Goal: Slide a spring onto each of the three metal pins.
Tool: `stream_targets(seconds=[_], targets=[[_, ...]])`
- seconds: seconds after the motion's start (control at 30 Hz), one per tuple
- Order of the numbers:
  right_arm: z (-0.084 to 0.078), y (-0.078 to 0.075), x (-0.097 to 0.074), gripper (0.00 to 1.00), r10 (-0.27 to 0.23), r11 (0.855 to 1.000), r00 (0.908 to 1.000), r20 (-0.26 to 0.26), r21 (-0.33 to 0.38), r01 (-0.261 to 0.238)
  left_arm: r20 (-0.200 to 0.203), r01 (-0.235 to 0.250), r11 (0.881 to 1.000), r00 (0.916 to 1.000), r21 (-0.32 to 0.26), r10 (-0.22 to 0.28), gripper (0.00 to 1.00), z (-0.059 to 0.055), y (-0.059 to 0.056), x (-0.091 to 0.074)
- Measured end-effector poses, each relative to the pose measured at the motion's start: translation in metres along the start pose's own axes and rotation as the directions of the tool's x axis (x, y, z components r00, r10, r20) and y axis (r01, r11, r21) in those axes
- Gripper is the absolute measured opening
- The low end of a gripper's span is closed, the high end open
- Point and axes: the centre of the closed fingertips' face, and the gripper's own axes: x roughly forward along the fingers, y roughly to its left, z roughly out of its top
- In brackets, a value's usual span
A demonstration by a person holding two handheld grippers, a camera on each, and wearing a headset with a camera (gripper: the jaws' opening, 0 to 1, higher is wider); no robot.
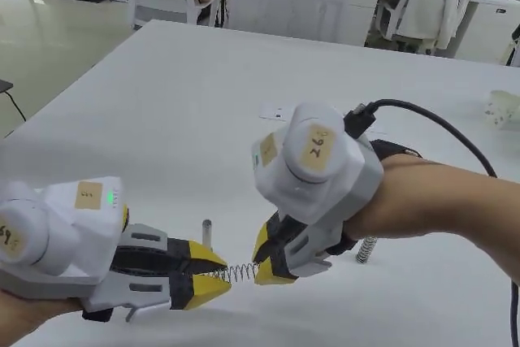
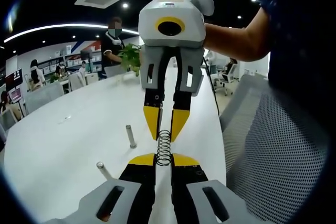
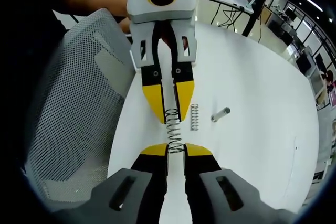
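White table: a pin stands behind the left gripper, a loose spring lies beside the right gripper.

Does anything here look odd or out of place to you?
Nothing looks damaged or spilled. The one curious sight: a single spring is pinched at both ends, bridging the left gripper and right gripper, near an upright metal pin.

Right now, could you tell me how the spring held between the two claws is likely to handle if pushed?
The spring is thin, open-coiled wire, so probably light and easily bent or squashed. Spanning the left claw and right claw, it might flick away if one slips. Being round, it would likely roll on the smooth table.
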Motion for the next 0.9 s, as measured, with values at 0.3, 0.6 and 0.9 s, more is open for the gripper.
stream_targets(seconds=[0.3, 0.6, 0.9], targets=[[-0.004, 0.002, 0.004, 0.1, 0.014, 1.0, 0.9999, -0.006, 0.01, -0.014, 0.017, 0.01, 1.0, 0.9998, 0.006, -0.011, 0.02, 0.009, -0.002, -0.001], [-0.008, 0.003, 0.006, 0.11, 0.023, 0.999, 0.9997, -0.008, 0.026, -0.022, 0.035, 0.015, 1.0, 0.9993, 0.014, -0.015, 0.02, 0.016, -0.003, -0.001], [-0.007, 0.003, 0.006, 0.09, 0.022, 0.999, 0.9997, -0.004, 0.023, -0.022, 0.038, 0.014, 1.0, 0.9992, 0.015, -0.015, 0.02, 0.016, -0.003, -0.002]])
